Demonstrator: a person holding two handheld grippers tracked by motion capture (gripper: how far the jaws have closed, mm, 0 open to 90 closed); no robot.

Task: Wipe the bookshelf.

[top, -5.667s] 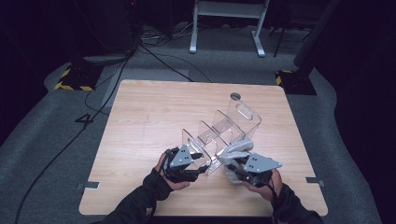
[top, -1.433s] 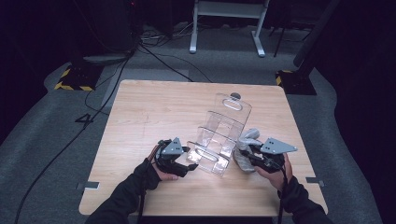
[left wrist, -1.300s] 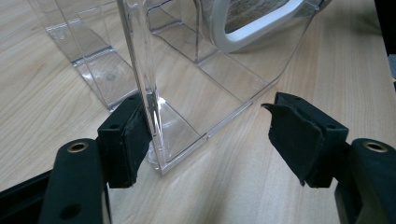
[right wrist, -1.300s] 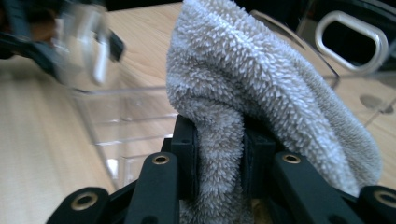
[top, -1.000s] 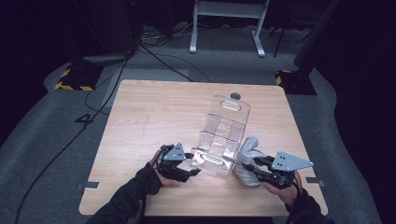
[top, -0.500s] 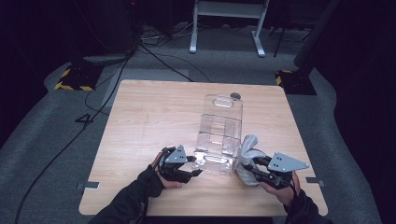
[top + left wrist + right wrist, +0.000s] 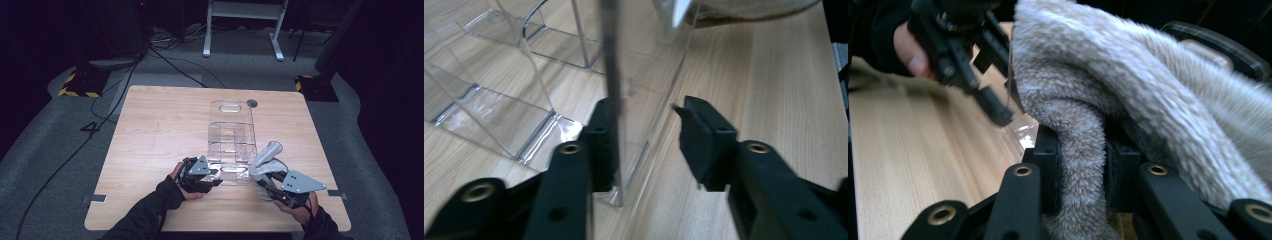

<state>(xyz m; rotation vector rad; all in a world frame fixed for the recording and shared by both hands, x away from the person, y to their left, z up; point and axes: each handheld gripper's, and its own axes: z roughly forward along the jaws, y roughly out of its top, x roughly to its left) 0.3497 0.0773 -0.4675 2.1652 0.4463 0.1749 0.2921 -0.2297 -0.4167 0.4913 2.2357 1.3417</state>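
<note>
From above, one clear acrylic organizer (image 7: 231, 137) lay mid-table, one grey cloth (image 7: 265, 157) at its 4 o'clock. The left gripper (image 7: 646, 145) had been closing around its wall — one pad touching. The right gripper (image 7: 1080, 155) pinched the fluffy cloth.

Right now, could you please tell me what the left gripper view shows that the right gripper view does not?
Left gripper view: the left gripper, jaws just closing, straddles a wall of the clear acrylic compartment organiser, one pad touching it.

Right gripper view: the right gripper is clamped on the fluffy grey cloth.

Both: the light wooden table, the organiser and the cloth.
</note>
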